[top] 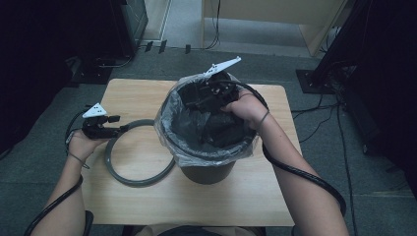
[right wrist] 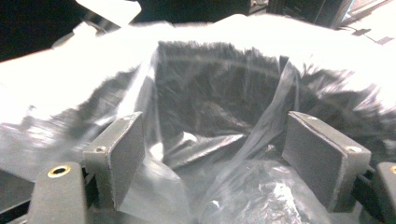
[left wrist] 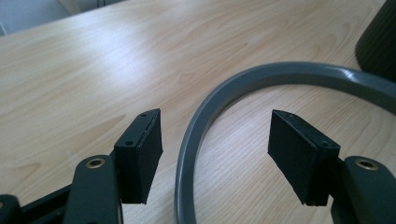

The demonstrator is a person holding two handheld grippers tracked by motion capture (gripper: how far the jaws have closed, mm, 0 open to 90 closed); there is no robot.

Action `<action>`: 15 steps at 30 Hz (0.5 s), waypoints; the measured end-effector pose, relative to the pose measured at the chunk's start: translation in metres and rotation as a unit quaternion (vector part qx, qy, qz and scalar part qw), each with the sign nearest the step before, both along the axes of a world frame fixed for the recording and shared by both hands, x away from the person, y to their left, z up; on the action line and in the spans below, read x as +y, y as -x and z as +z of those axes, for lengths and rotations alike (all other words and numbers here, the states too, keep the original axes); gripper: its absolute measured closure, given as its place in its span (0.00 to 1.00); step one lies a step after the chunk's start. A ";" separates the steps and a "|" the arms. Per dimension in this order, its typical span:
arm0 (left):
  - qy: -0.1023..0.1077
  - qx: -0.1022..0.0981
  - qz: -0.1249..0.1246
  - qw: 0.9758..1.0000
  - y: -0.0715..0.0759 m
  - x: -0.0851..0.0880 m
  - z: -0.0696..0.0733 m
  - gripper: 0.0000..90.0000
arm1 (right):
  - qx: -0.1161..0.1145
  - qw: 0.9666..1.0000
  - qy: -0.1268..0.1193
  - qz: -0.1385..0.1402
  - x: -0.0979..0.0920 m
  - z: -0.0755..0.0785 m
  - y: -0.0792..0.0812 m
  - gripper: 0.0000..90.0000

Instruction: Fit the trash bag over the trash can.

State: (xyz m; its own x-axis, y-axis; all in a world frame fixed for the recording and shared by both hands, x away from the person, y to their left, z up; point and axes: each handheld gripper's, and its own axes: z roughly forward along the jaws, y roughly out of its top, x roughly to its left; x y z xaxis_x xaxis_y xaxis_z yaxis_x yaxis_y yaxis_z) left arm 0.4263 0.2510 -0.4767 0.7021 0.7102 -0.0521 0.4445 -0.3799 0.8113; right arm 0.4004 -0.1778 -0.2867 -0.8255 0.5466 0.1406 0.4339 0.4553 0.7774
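A: Report the left gripper (top: 118, 129).

B: It sits at the table's (top: 147, 93) left edge, low over the wood. Its jaws stand wide apart, one on each side of the grey ring (left wrist: 205, 116), with neither pad pressing on it. The ring lies flat on the table, just left of the bin (top: 206, 172).

A: Report the right gripper (right wrist: 210, 154).

B: It reaches down into the bin mouth from the far rim. Its jaws are open; clear liner (right wrist: 261, 135) lies loosely between them, not pinched.

A: State of the liner?

B: It hangs inside the bin, its edge folded out over the rim.
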 end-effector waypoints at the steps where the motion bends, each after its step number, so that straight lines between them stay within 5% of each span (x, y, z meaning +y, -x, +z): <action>1: 0.001 0.001 0.001 1.000 0.000 0.000 -0.002 0.39 | 0.003 1.000 -0.004 0.001 -0.001 0.004 0.001 0.23; 15: -0.011 0.024 0.016 1.000 -0.001 0.008 -0.021 0.41 | -0.004 0.999 0.008 0.036 -0.012 0.036 0.020 0.23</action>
State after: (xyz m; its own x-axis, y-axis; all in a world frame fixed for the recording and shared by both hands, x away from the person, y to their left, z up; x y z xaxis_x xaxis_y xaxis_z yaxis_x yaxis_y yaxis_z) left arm 0.4274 0.2587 -0.4976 0.6761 0.7335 -0.0696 0.4954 -0.3827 0.7798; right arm 0.3802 -0.1895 -0.2511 -0.8637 0.4878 0.1267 0.3941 0.4972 0.7730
